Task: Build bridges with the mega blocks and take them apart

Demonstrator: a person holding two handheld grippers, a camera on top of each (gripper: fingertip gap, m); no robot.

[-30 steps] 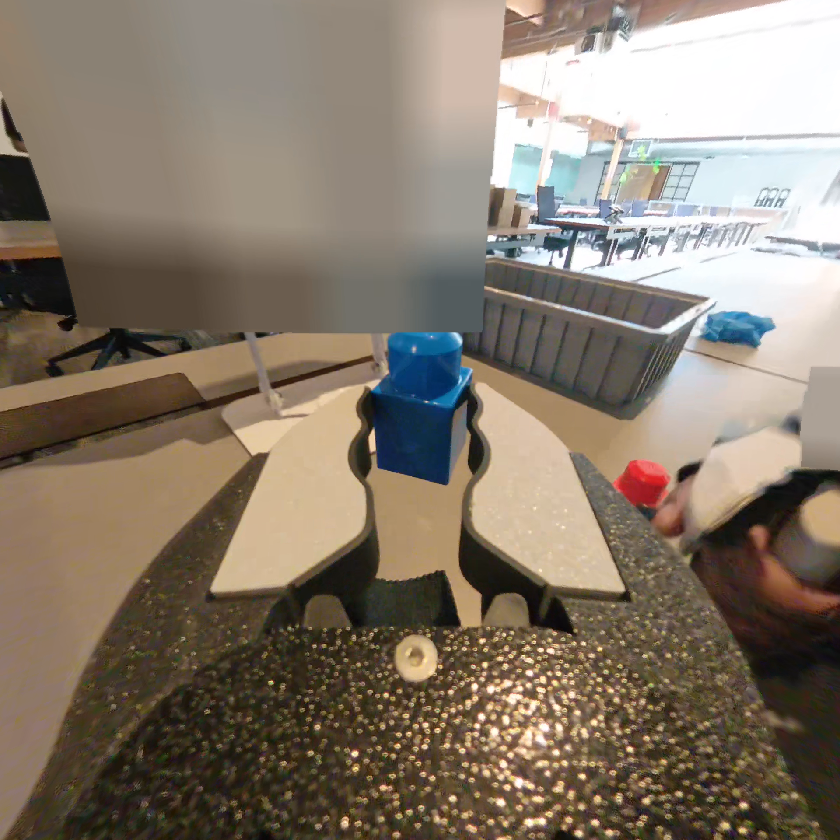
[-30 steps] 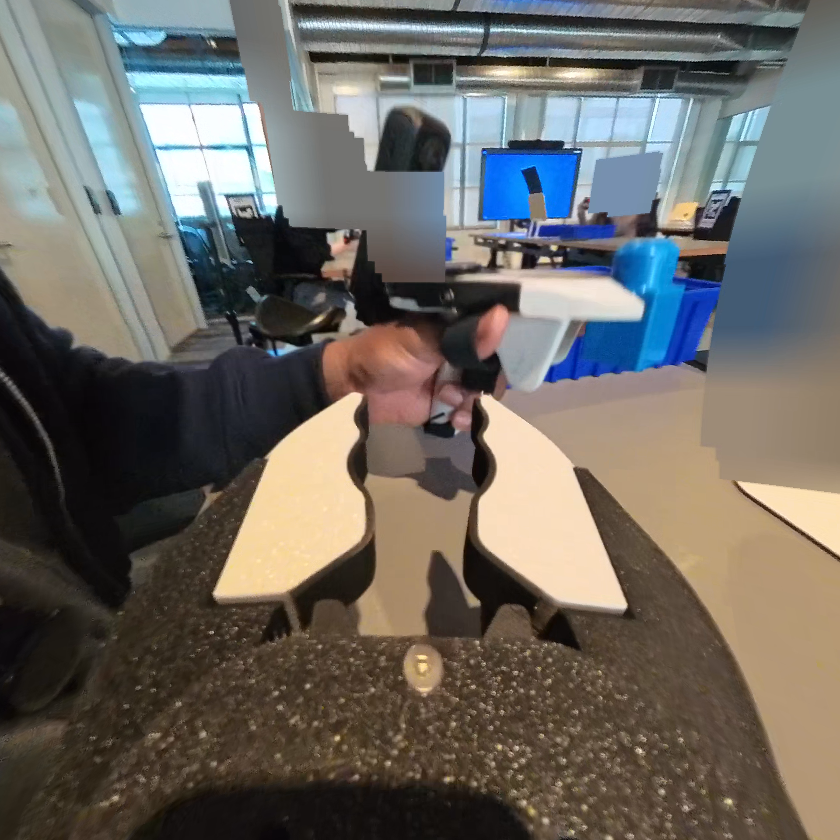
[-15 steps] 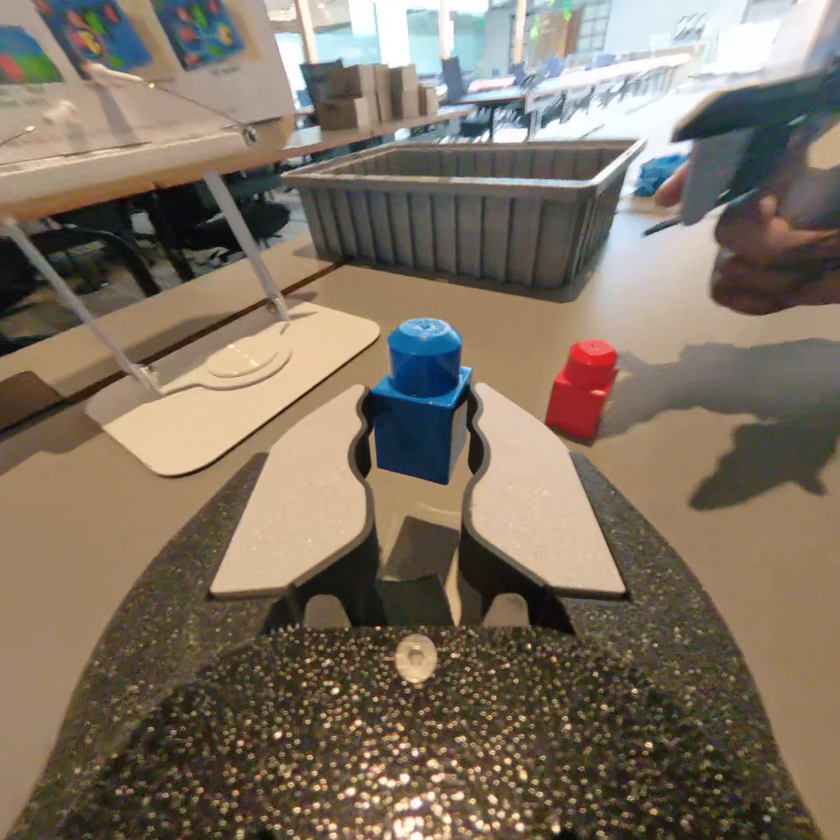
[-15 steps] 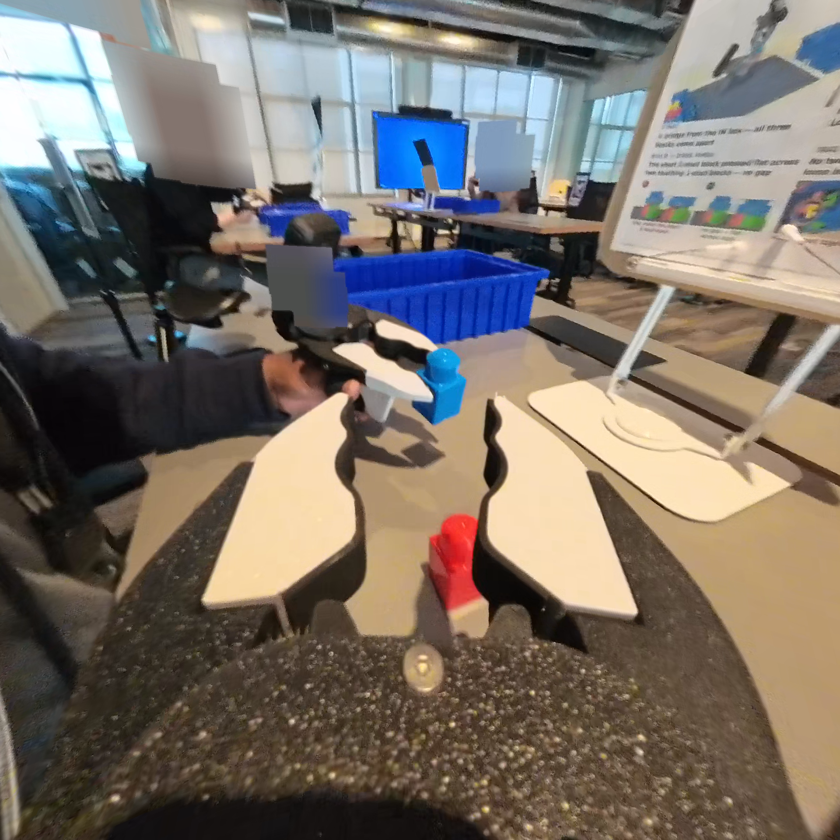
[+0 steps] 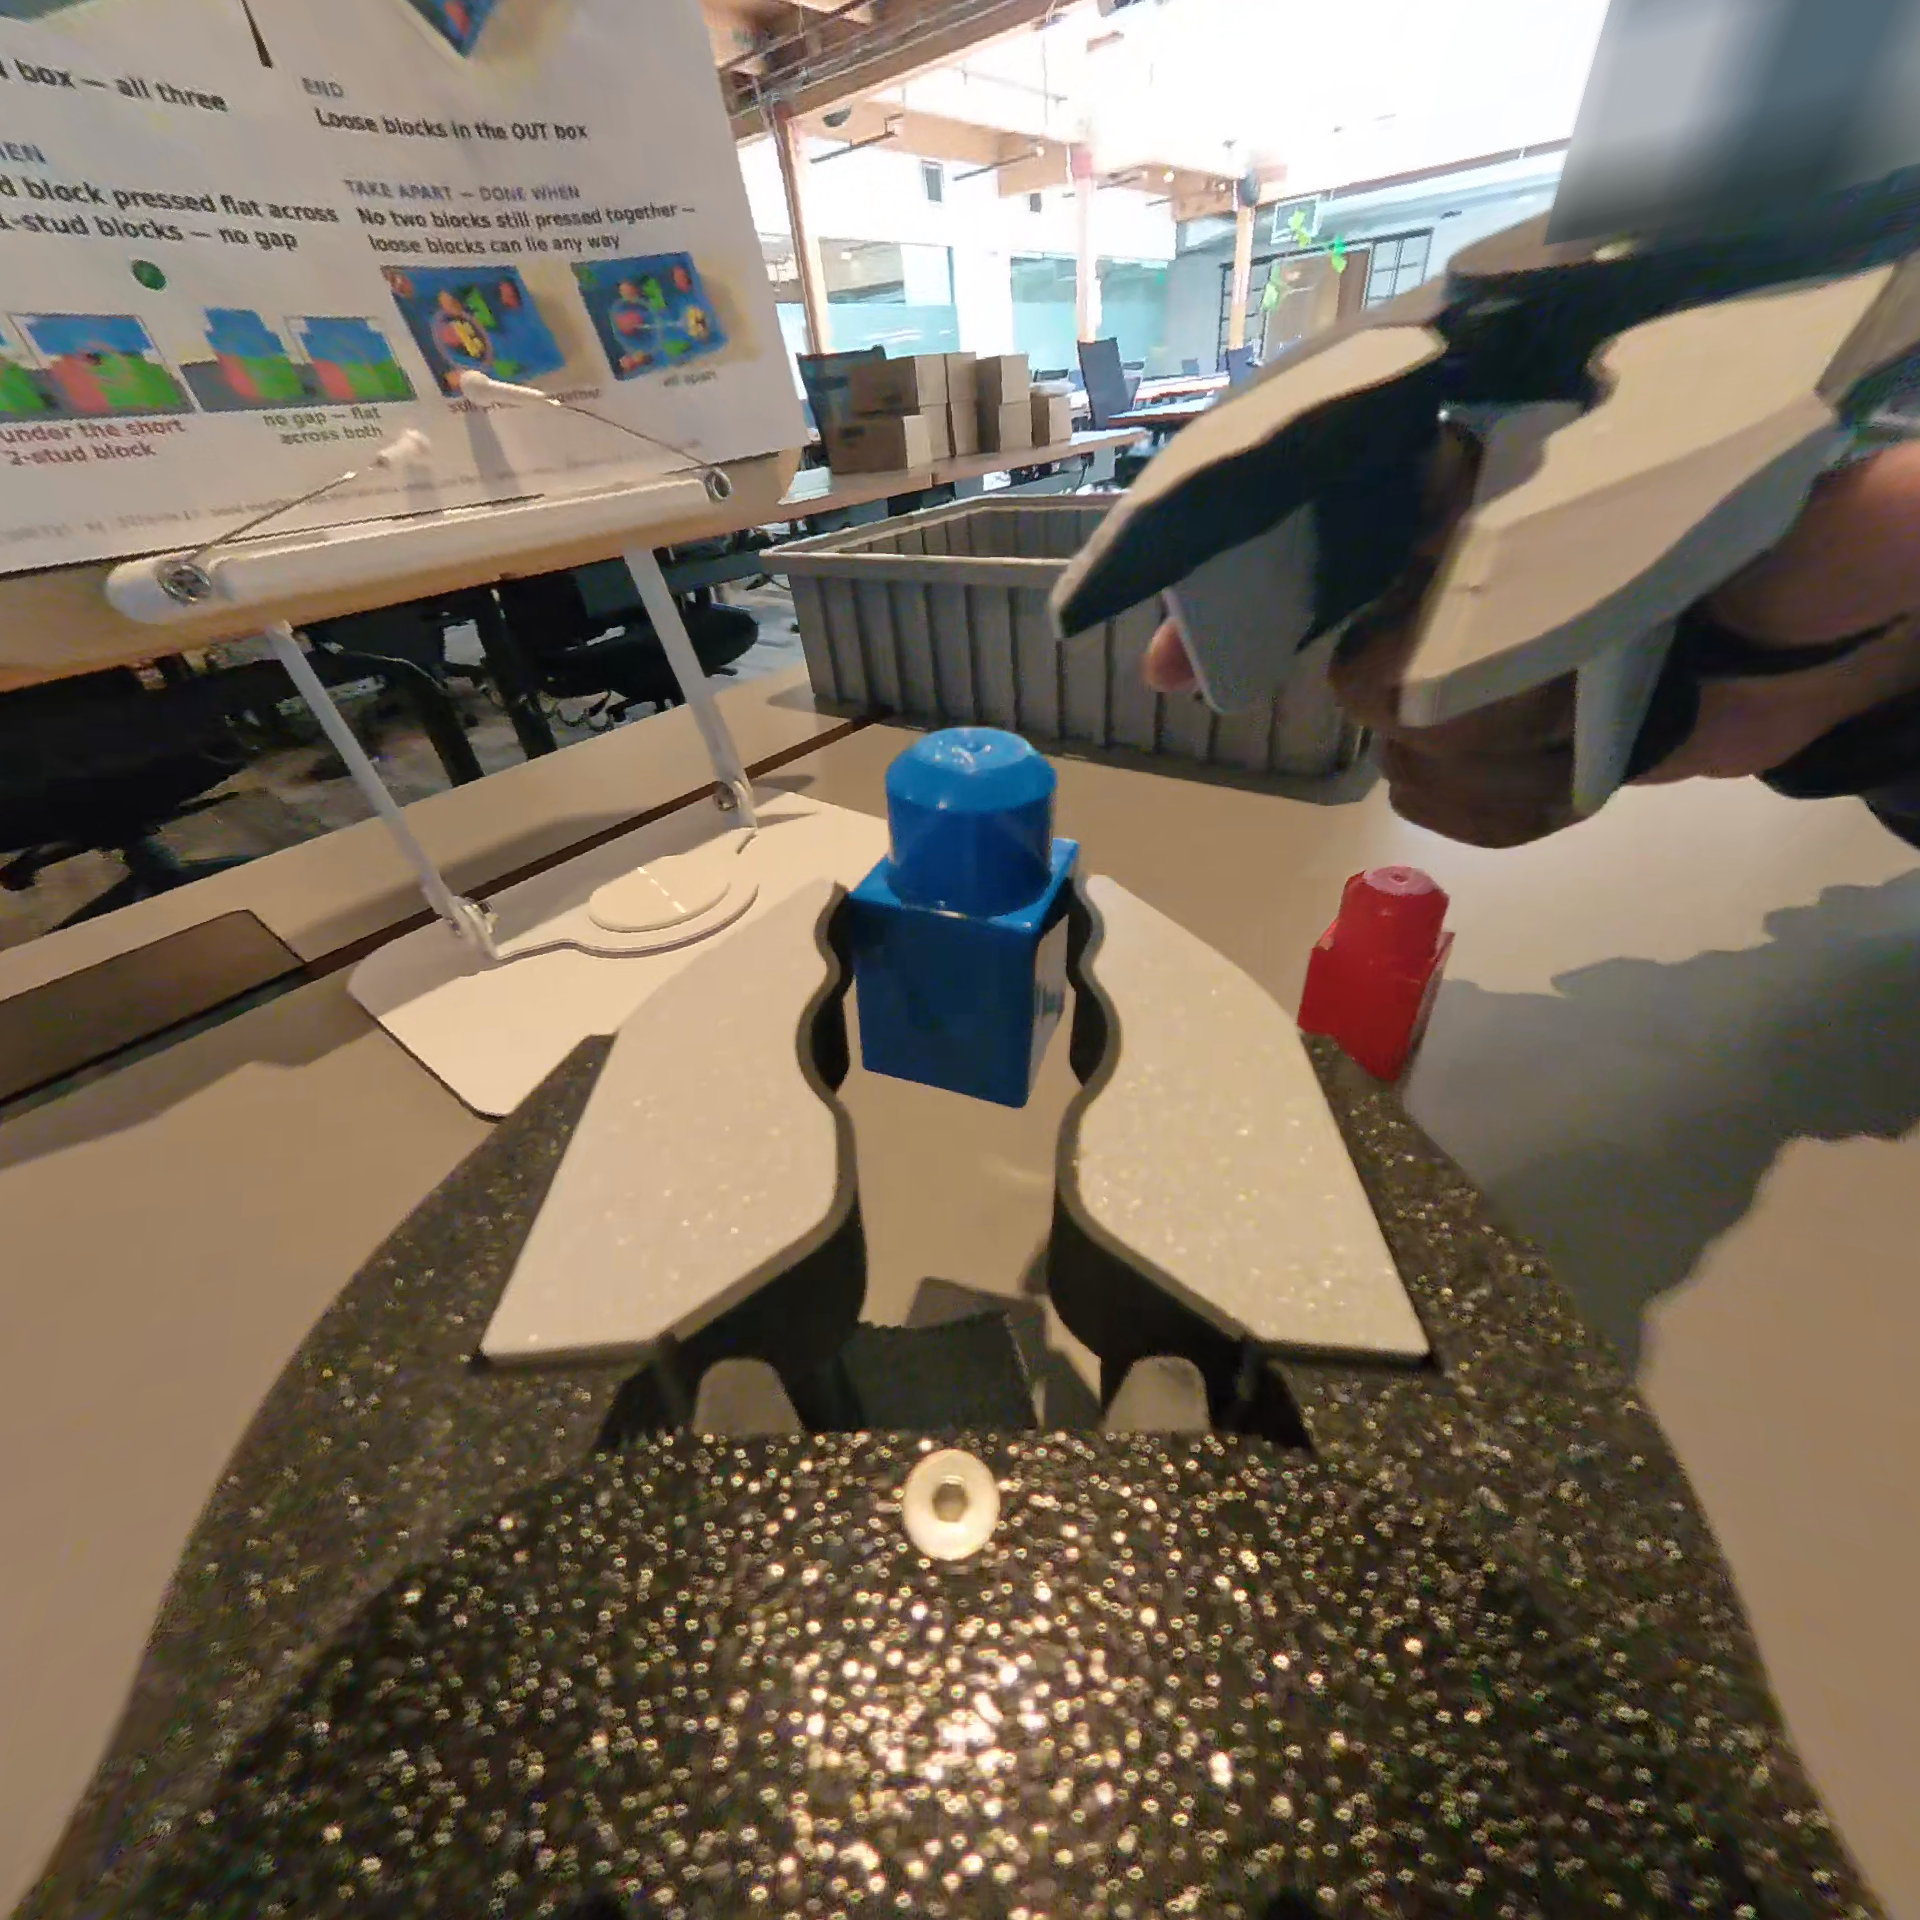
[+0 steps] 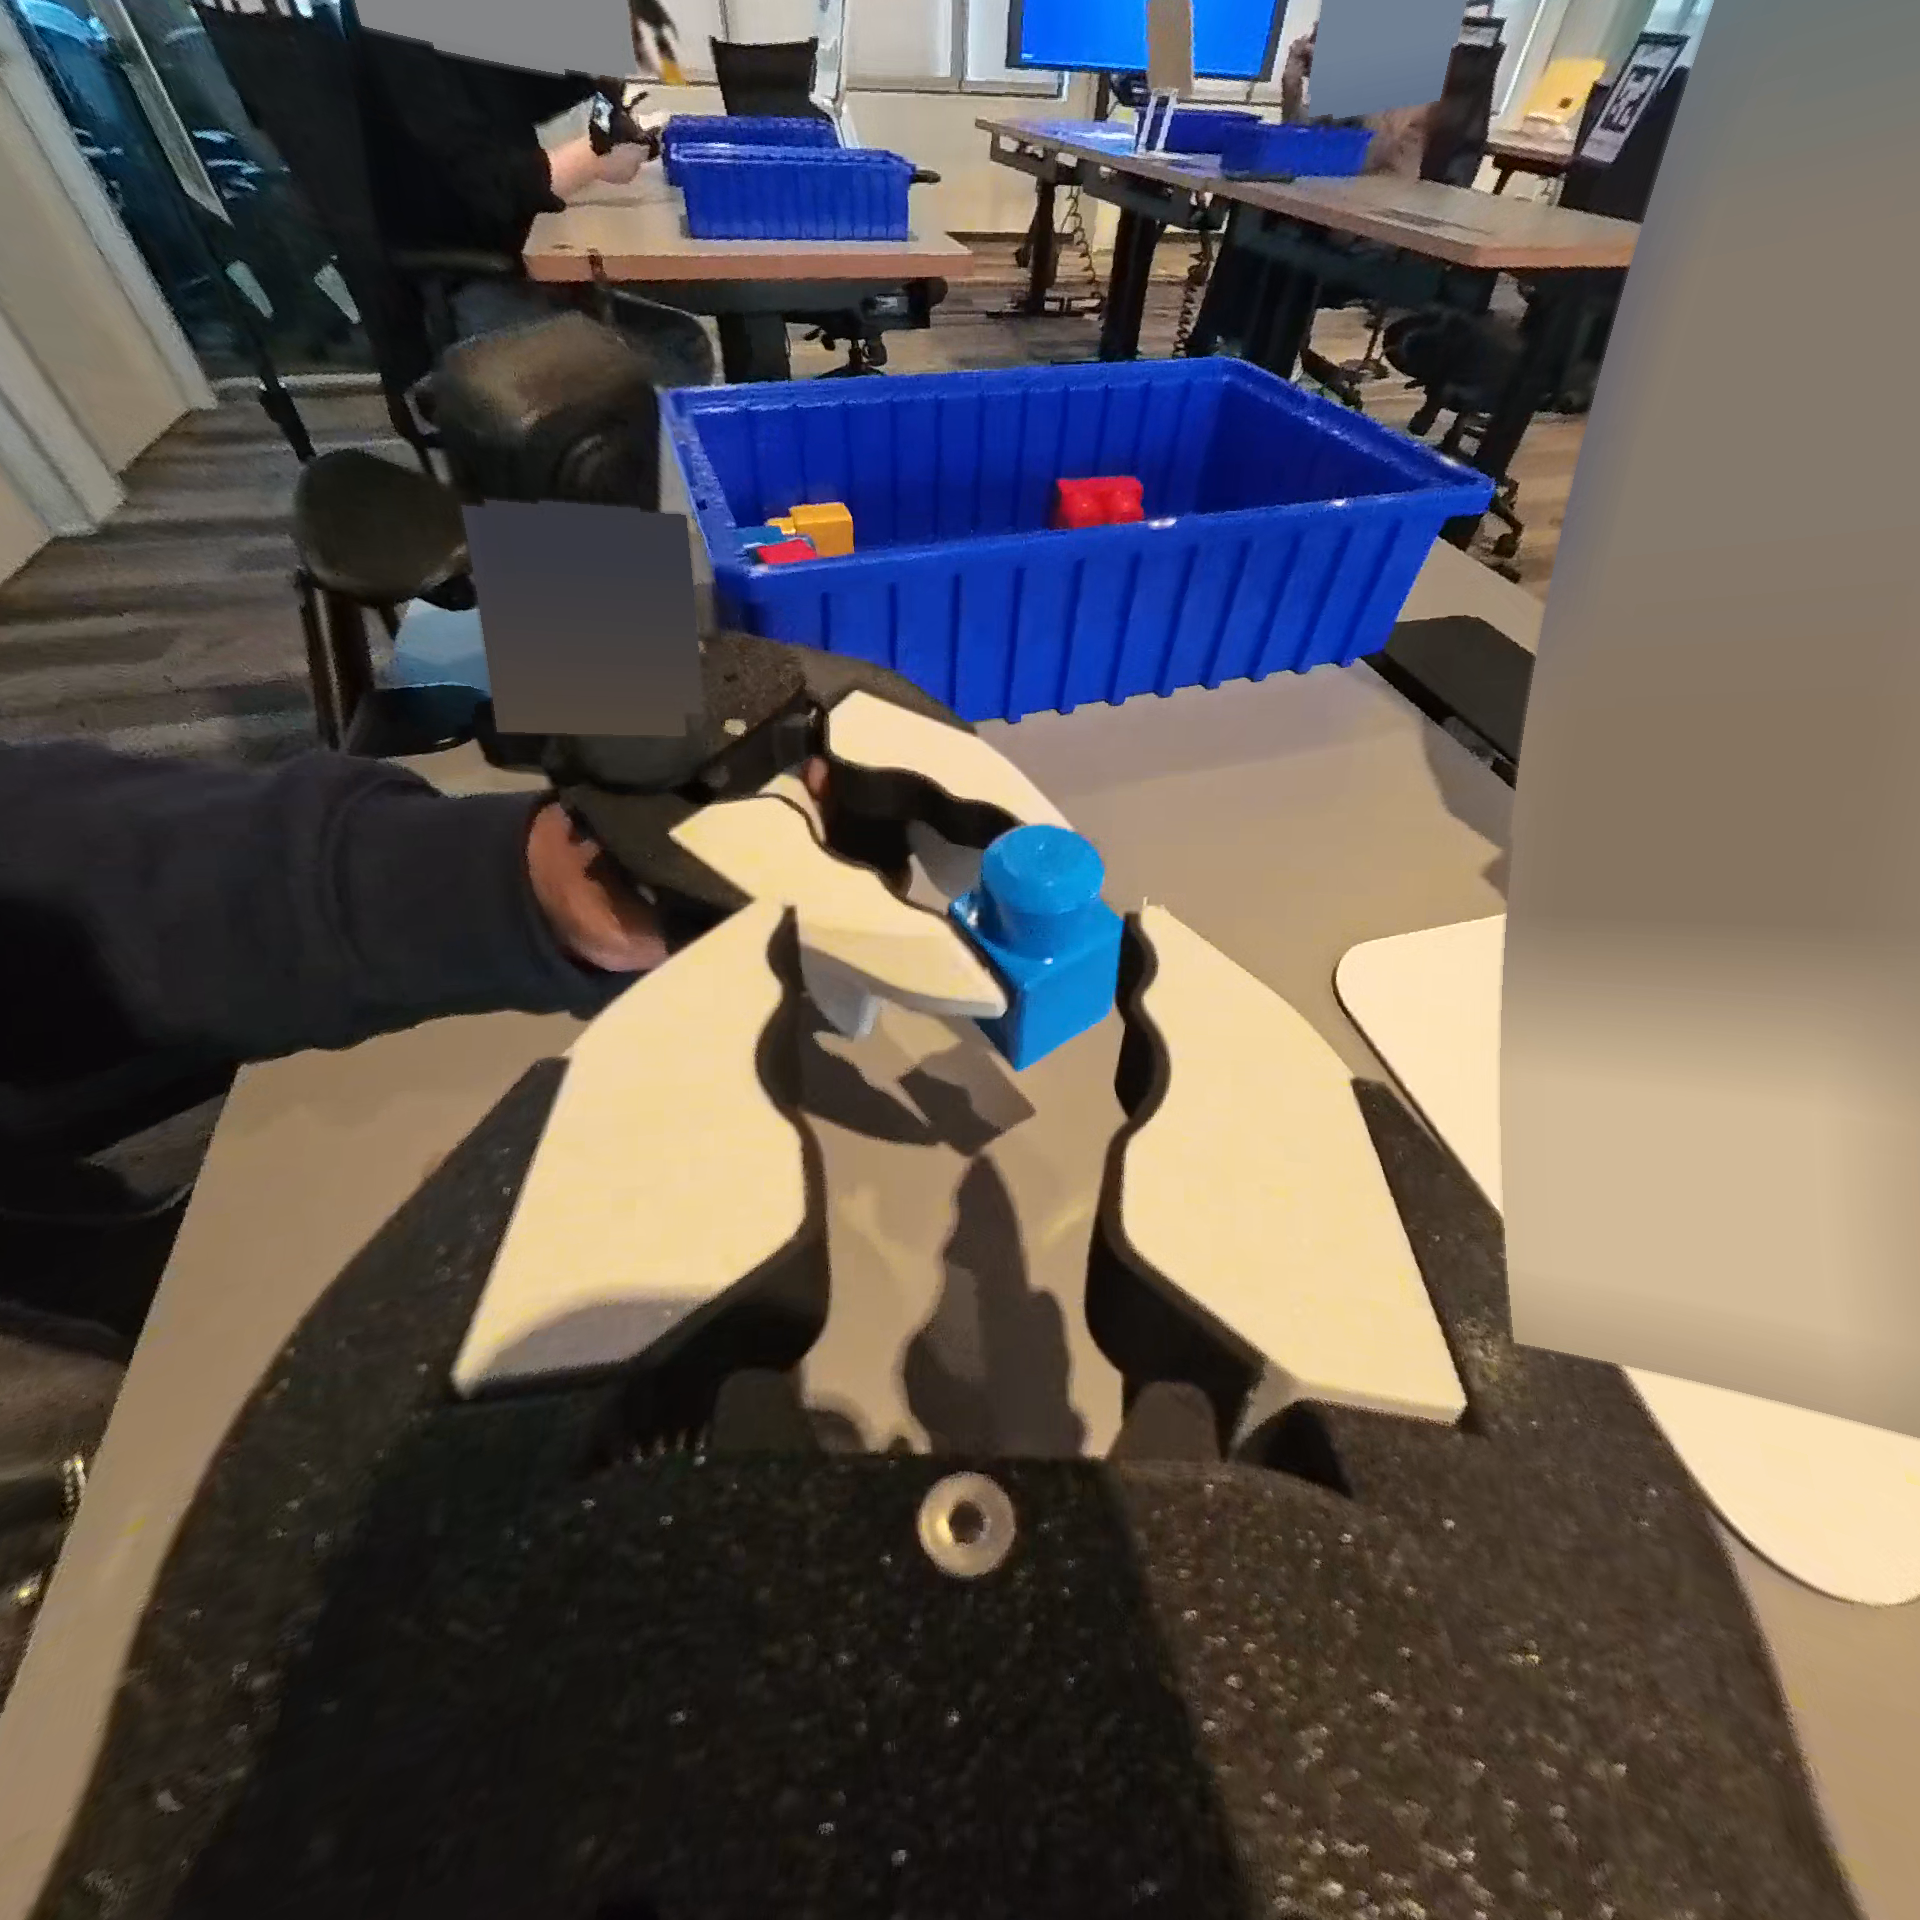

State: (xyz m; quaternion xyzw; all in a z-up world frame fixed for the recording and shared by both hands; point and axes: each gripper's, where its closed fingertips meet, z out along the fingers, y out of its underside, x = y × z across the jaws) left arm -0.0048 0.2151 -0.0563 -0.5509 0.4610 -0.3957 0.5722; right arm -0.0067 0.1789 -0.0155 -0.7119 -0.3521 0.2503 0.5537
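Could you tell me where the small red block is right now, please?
In the left wrist view, the red block stands upright on the table, just right of the blue block held in the left gripper.

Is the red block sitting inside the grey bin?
No, the red block stands on the table, in front of the grey bin.

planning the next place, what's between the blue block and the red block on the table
Nothing: in the left wrist view only bare table separates the blue block from the red block, apart from the left gripper's right fingertip.

1 block (image 5: 1371, 971) right of another (image 5: 961, 966)
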